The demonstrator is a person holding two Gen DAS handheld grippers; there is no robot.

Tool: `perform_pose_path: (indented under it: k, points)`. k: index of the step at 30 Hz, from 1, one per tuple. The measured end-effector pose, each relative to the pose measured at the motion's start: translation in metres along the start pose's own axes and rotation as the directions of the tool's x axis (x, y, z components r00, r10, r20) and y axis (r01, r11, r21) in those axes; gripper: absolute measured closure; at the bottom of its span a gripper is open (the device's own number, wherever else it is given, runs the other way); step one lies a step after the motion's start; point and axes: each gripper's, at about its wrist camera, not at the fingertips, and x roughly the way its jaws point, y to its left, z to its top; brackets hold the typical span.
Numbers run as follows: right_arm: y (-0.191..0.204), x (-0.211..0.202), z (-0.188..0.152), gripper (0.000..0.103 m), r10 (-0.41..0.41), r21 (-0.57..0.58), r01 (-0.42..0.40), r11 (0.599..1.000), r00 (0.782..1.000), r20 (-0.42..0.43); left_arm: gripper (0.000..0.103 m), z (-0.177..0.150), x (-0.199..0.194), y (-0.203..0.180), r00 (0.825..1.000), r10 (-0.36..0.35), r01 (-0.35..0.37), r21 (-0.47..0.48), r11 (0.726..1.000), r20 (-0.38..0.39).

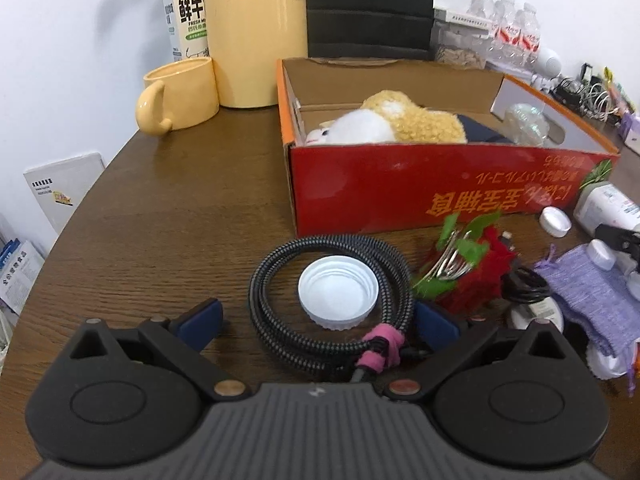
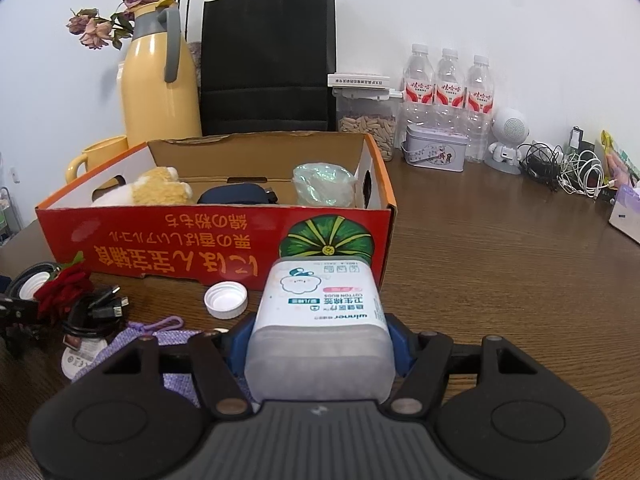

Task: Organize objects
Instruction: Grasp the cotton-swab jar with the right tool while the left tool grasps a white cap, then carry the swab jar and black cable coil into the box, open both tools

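Item: left gripper (image 1: 320, 322). Jaws spread wide, pads clear of everything; a coiled cable (image 1: 332, 300) with a pink tie lies between them on the table (image 1: 160, 220), ringing a white cap (image 1: 338, 292).

Item: right gripper (image 2: 318, 340). Blue pads clamp both sides of a cotton-bud box (image 2: 320, 320), label facing up, just in front of the carton.

Item: red carton (image 1: 420, 188), open-topped, on the table. Holds a plush toy (image 1: 384, 124), a dark pouch (image 2: 236, 194) and crumpled plastic (image 2: 324, 186).

Loose items beside the carton's front: red flower (image 1: 476, 272), small cap (image 2: 226, 300), purple bag (image 1: 592, 296), black cord (image 2: 100, 308).

Behind the carton: yellow flask (image 2: 158, 80), mug (image 1: 180, 94), black bag (image 2: 268, 60).
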Motion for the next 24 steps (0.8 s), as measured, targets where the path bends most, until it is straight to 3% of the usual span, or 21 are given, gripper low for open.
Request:
perform_pose_path:
  k: [5, 8, 17, 24]
  points:
    - [0.001, 0.0, 0.0, 0.038, -0.001, -0.004, 0.001, 1.0, 1.0, 0.004, 0.0, -0.001, 0.003, 0.001, 1.0, -0.007, 0.007, -0.011, 1.0, 0.02]
    - [0.001, 0.0, 0.0, 0.038, -0.003, -0.006, 0.003, 1.0, 1.0, 0.007, 0.014, -0.003, -0.001, -0.001, 0.999, -0.021, 0.021, -0.002, 1.0, 0.047]
    - [0.003, -0.004, -0.001, 0.038, -0.001, -0.008, 0.001, 1.0, 1.0, 0.028, 0.016, -0.007, -0.018, -0.008, 0.993, 0.02, -0.021, 0.002, 1.0, 0.113]
    - [0.003, -0.023, -0.001, 0.039, 0.006, -0.004, -0.005, 1.0, 0.996, 0.094, 0.016, -0.002, -0.038, -0.005, 0.984, 0.025, -0.025, -0.004, 1.0, 0.174]
